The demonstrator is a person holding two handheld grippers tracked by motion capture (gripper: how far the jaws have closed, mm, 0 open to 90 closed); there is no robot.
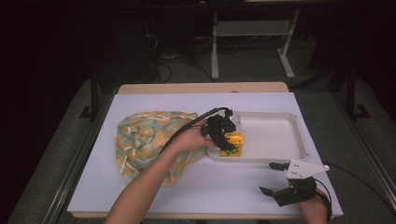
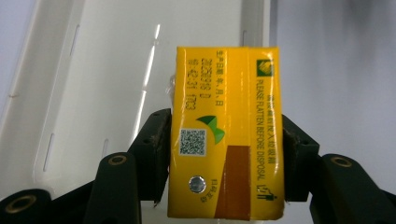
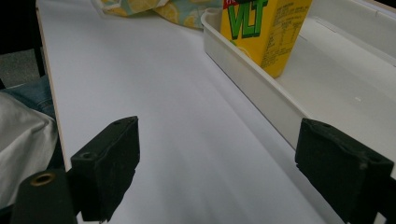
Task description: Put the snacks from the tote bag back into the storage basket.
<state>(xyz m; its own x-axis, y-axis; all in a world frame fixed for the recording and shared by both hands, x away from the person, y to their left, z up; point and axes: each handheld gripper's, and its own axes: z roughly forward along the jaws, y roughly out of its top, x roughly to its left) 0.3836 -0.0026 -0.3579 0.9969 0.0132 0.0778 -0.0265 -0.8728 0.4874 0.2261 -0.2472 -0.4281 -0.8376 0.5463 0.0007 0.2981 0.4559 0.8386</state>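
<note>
1. I am holding the yellow drink carton (image 2: 227,135) in my left gripper (image 1: 223,133), my jaws pressed against its two narrow sides, at the near left corner of the white tray (image 1: 299,133).
2. In the right gripper view the carton's base looks to be at the tray floor, just inside the near wall; I cannot tell whether its full weight is resting there.
3. I am keeping my right gripper (image 1: 275,179) on the near side of the tray, over the bare tabletop (image 1: 210,186), with its jaws spread wide and holding nothing.
4. The patterned cloth bag (image 1: 149,140) is lying just beside the tray's left end, under my left hand (image 1: 189,140).
5. My judgement: the step in hand is setting the carton down upright in the tray.
6. To do it well, I should be lowering straight, feeling the base go flat, then opening evenly so neither side drags and tips it.
7. Lifting clear vertically should keep me off the tray wall.
</note>
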